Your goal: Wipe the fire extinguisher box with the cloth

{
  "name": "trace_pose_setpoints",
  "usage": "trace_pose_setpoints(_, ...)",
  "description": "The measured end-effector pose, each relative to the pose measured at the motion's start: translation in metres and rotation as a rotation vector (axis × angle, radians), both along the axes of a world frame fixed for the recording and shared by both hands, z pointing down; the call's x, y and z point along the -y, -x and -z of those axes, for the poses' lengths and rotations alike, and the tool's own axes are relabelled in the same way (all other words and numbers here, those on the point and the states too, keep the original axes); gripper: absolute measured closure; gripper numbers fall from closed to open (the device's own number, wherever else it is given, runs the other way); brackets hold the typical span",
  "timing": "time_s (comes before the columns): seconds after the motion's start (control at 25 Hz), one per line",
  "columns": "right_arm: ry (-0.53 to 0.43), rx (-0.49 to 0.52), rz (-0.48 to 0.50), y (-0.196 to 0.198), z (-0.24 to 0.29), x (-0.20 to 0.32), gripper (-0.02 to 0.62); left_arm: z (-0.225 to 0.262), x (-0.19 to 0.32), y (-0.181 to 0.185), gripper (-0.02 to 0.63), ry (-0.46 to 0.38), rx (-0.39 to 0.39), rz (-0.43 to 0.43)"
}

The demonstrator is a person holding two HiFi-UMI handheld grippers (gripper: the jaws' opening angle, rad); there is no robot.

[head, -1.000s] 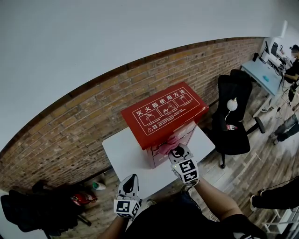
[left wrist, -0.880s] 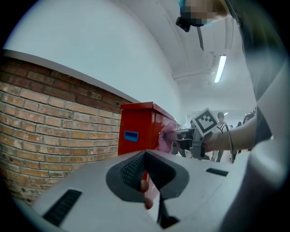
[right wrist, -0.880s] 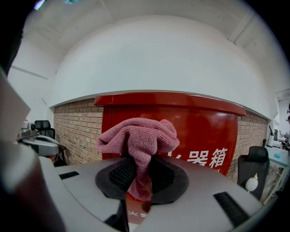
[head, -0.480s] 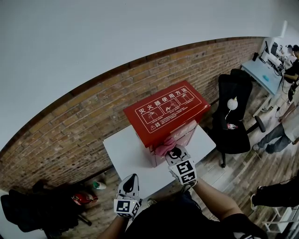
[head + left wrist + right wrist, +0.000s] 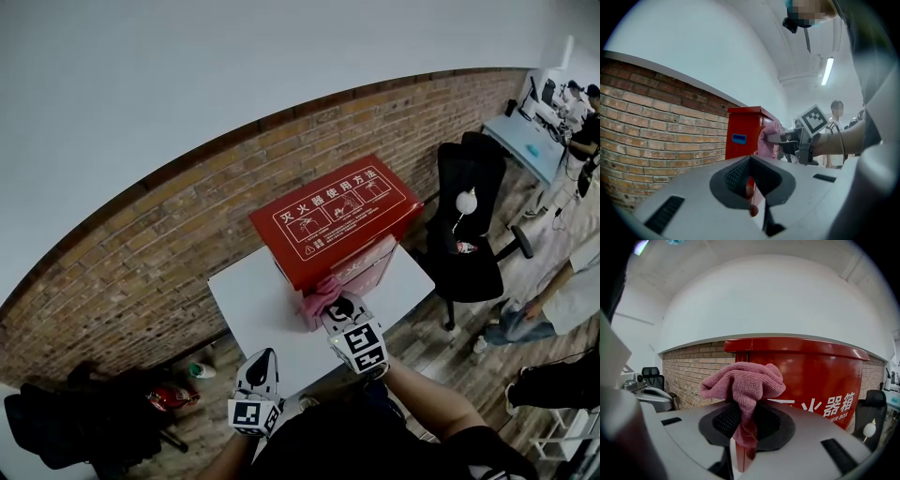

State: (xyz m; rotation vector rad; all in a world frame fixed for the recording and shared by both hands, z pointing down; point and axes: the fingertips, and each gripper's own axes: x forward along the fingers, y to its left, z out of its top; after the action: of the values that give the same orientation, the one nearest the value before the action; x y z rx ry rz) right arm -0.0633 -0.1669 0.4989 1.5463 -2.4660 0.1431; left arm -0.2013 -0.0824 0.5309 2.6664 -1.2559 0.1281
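Note:
A red fire extinguisher box (image 5: pixel 333 220) with white Chinese print stands on a small white table (image 5: pixel 258 314) against the brick wall. My right gripper (image 5: pixel 337 307) is shut on a pink cloth (image 5: pixel 319 295) and holds it against the box's front near its left corner. In the right gripper view the cloth (image 5: pixel 743 385) bunches out of the jaws just before the red front (image 5: pixel 820 376). My left gripper (image 5: pixel 262 366) hangs low at the table's near edge, away from the box, with its jaws together and nothing in them. The left gripper view shows the box (image 5: pixel 743 136) from its side.
A black office chair (image 5: pixel 469 244) stands right of the table. Dark bags and a red item (image 5: pixel 169 398) lie on the floor at the left. People stand by a desk (image 5: pixel 530 145) at the far right. A brick wall (image 5: pixel 141 253) runs behind the table.
My right gripper has slid the cloth leftward and a little down along the box's front. The left gripper has stayed put.

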Motion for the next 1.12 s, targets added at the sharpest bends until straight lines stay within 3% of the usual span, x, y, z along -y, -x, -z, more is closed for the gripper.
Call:
trace_pose_setpoints(0.68, -0.015, 0.026, -0.024, 0.025, -0.007, -0.006, 0.514, -0.009, -0.005, 0.013, 0.589, 0.011, 0.016, -0.009)
trace_pose_setpoints(1.12, 0.049, -0.023, -0.044, 0.027, -0.066, -0.007, 0.514, -0.014, -0.007, 0.021, 0.589, 0.014, 0.041, -0.032)
